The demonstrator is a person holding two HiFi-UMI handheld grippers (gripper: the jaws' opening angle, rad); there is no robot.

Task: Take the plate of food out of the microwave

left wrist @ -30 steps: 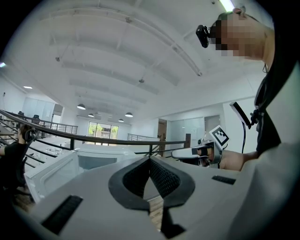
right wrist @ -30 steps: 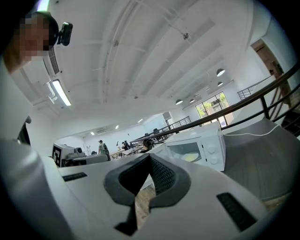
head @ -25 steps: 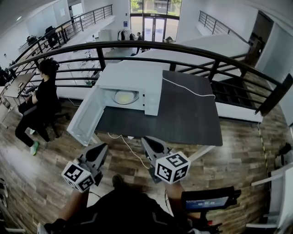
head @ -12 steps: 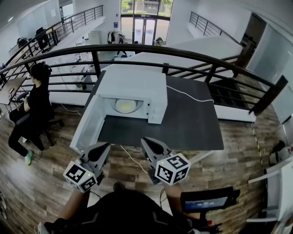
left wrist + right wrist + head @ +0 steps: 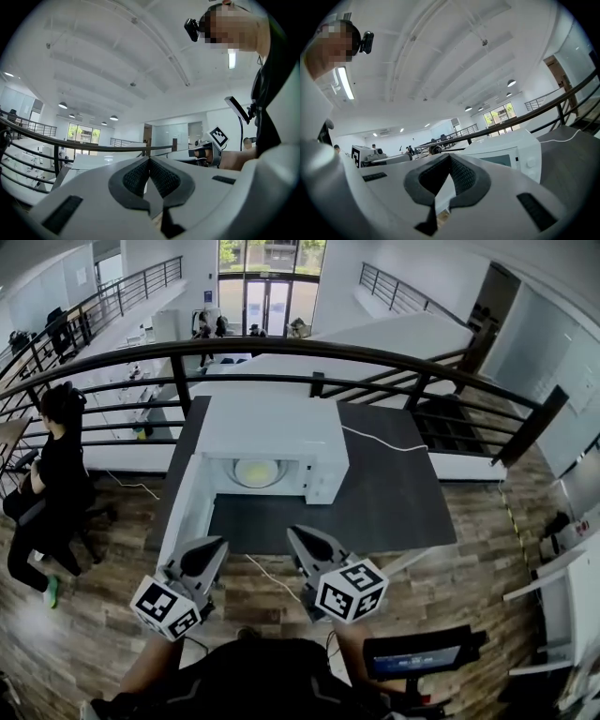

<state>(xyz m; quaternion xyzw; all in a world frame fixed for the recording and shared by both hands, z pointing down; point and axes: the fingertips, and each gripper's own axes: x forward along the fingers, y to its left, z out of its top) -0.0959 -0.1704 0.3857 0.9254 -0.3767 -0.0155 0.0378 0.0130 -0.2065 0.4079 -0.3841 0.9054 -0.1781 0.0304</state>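
Your left gripper (image 5: 206, 551) is closed on nothing and held short of the table (image 5: 384, 498), just beside the swung-open microwave door (image 5: 186, 512). Ahead, the plate of food (image 5: 257, 472) sits inside the microwave (image 5: 272, 432). Your right gripper (image 5: 300, 538) is likewise pinched closed and empty. Open the jaws before reaching in, stay level, clear the door, and take the plate's rim without tipping it.

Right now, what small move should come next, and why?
Probably bring the right gripper forward toward the open cavity of the white microwave. The round plate of pale food sits inside, the door is swung open, and both it and the left gripper, shut and empty, are short of the dark table.
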